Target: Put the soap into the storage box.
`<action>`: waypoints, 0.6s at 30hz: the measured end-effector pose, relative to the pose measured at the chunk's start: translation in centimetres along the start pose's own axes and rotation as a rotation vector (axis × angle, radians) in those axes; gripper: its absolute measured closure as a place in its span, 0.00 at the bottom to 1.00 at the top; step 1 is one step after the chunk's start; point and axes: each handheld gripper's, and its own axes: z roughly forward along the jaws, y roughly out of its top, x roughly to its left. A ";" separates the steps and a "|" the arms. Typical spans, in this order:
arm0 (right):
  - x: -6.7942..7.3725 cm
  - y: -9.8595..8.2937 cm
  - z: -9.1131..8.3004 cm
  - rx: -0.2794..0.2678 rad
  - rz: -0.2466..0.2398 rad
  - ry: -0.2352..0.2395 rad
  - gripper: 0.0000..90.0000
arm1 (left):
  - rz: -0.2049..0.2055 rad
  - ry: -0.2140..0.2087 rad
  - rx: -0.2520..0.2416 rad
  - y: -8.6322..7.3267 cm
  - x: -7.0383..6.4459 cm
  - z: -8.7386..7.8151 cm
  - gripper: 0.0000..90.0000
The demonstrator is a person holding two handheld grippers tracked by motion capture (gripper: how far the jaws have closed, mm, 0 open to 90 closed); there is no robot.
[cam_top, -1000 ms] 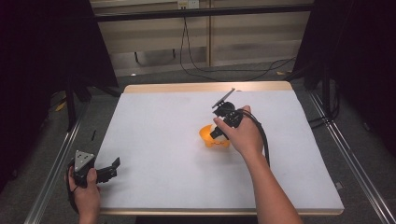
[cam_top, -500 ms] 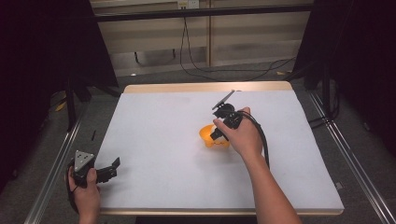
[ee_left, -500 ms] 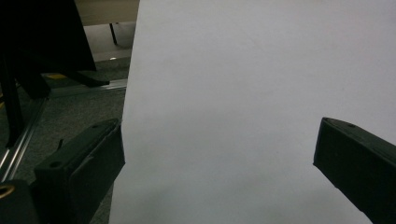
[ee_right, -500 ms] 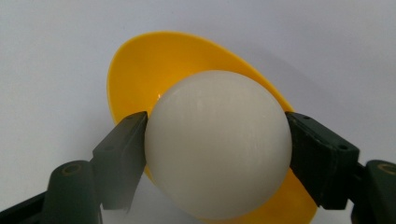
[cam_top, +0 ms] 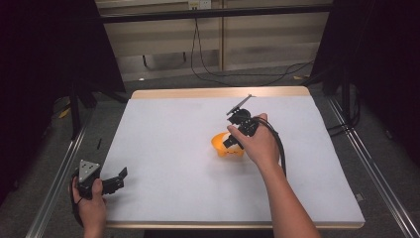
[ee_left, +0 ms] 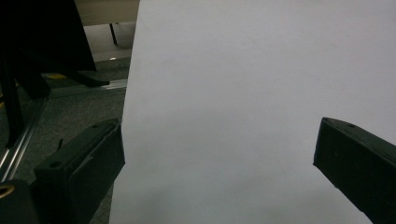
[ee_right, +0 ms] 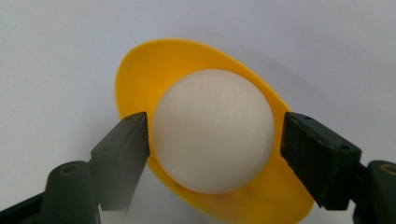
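While the right gripper point(ee_right: 212, 135) brackets the white ball point(ee_right: 213, 130) in the yellow bowl point(ee_right: 140, 65), left jaw touching, right jaw just off | ball likely light, smooth, slippery: grip at widest girth | left gripper point(ee_left: 217, 161) apart, well left of bowl

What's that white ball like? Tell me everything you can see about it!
The white ball is round, smooth and a little shiny, like plastic, creamy white with no marks. It sits inside a yellow bowl on the white table, right of the middle. The right tongs have one black jaw on each side of it: the left jaw seems to touch, the right one shows a small gap. Its underside is hidden.
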 end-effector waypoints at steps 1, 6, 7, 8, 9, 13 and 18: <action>0.0 0.0 -0.1 -0.008 0.000 0.001 0.26 | 0.002 0.002 0.000 0.0 0.0 0.0 0.02; -0.2 -0.3 -0.7 -0.018 0.007 -0.008 0.25 | 0.002 0.000 0.000 0.0 0.0 0.0 0.02; -0.2 -0.3 -0.8 -0.018 0.007 -0.008 0.24 | 0.002 0.000 0.000 0.0 0.0 0.0 0.02; -0.3 -0.4 -1.0 -0.023 0.004 -0.015 0.23 | 0.004 0.002 0.000 0.0 0.0 0.0 0.02; -0.3 -0.5 -1.1 -0.021 0.006 -0.018 0.22 | 0.005 0.002 0.001 0.0 0.0 0.0 0.02; -0.7 -1.2 -1.6 -0.031 0.010 -0.027 0.19 | 0.005 0.002 0.001 0.0 0.0 0.0 0.02; -1.3 -2.2 -2.3 -0.049 0.021 -0.040 0.15 | 0.004 0.001 0.001 0.0 0.0 0.0 0.02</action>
